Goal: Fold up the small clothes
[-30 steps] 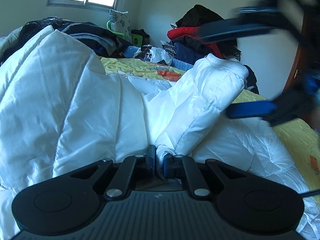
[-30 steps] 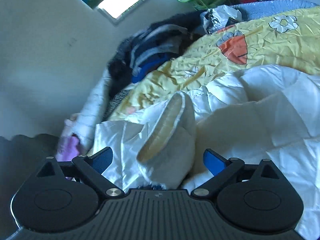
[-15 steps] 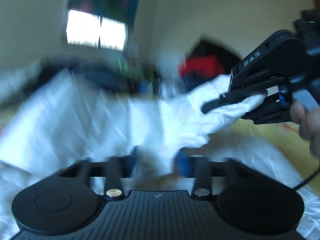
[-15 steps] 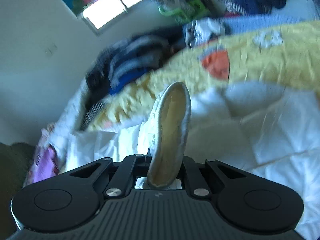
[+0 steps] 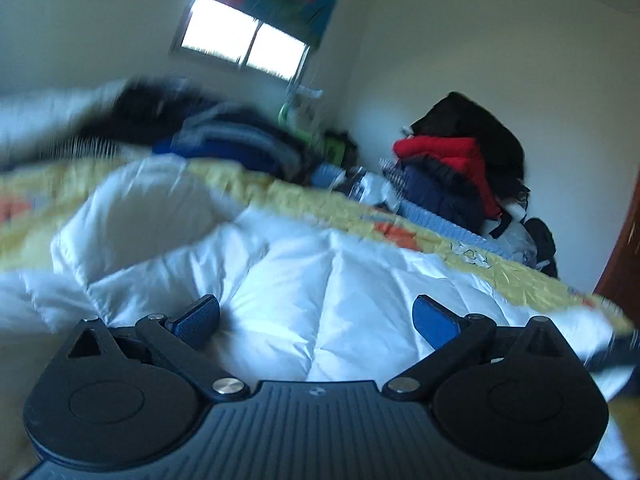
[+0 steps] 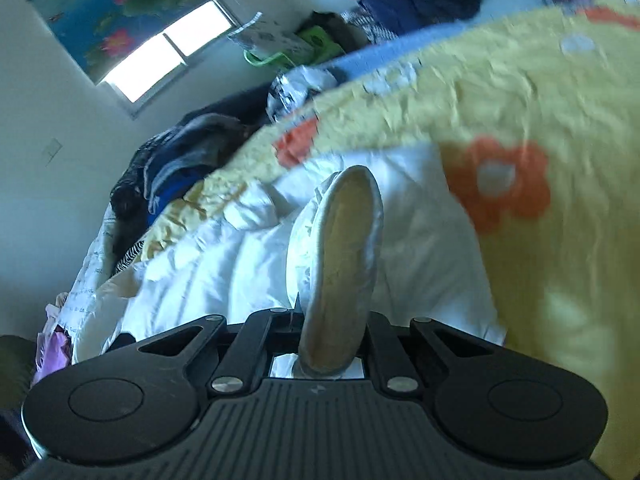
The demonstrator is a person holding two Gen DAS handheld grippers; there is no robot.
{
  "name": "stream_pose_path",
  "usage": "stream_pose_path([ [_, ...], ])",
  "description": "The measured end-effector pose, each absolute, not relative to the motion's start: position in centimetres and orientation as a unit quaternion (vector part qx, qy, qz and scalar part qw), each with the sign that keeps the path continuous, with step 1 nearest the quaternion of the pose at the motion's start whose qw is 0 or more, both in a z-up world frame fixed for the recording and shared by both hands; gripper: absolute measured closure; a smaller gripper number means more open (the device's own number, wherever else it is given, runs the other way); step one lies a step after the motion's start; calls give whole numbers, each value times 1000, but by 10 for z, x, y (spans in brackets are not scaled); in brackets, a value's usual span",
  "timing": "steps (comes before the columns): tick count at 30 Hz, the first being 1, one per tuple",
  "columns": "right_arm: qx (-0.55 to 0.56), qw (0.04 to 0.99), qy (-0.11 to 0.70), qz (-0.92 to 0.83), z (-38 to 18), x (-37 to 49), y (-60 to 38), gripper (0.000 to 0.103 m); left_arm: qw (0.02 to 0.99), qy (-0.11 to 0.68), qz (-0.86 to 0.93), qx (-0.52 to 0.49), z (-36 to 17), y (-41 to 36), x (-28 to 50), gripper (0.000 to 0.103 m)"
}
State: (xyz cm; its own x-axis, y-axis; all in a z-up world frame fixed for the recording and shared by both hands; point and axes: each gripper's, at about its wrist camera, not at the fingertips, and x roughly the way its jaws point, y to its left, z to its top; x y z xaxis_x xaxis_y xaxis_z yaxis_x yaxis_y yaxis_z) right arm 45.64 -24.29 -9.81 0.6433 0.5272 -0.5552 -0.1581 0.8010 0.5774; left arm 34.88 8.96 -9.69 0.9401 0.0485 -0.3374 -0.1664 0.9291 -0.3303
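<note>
Yellow flowered bedspread [image 6: 540, 92] carries the white puffer jacket [image 5: 320, 280], left gripper [image 5: 316, 320] opening wide and empty above it, right gripper [image 6: 328, 344] clamped on its cuff [image 6: 340, 264].

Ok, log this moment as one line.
left gripper: opening, empty | right gripper: shut on sleeve cuff | white jacket: on bed
</note>
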Motion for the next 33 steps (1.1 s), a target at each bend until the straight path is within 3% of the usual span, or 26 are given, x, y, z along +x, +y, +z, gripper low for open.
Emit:
stream_pose_path([
  [4,252,861,396,196,-122,456,-230,85,962,171,51,-205,-100,105,346,0],
  [10,301,848,377,218,-139,447,-244,90,973,158,45,-161,-52,126,359,0],
  [12,315,846,366,227,-146,446,-249,90,968,188,69,-152,-49,144,381,0],
  [17,321,843,363,233,-147,445,-252,89,940,300,108,-122,-94,183,425,0],
  [24,318,842,359,248,-147,446,-253,86,941,297,104,-124,-106,191,424,0],
  [26,326,835,366,251,-144,446,-258,80,941,296,103,-126,-105,192,427,0],
  [28,337,836,364,235,-130,436,-267,66,942,293,102,-132,-104,192,424,0],
  [33,272,911,238,199,-69,387,-276,60,942,289,102,-139,-105,195,425,0],
])
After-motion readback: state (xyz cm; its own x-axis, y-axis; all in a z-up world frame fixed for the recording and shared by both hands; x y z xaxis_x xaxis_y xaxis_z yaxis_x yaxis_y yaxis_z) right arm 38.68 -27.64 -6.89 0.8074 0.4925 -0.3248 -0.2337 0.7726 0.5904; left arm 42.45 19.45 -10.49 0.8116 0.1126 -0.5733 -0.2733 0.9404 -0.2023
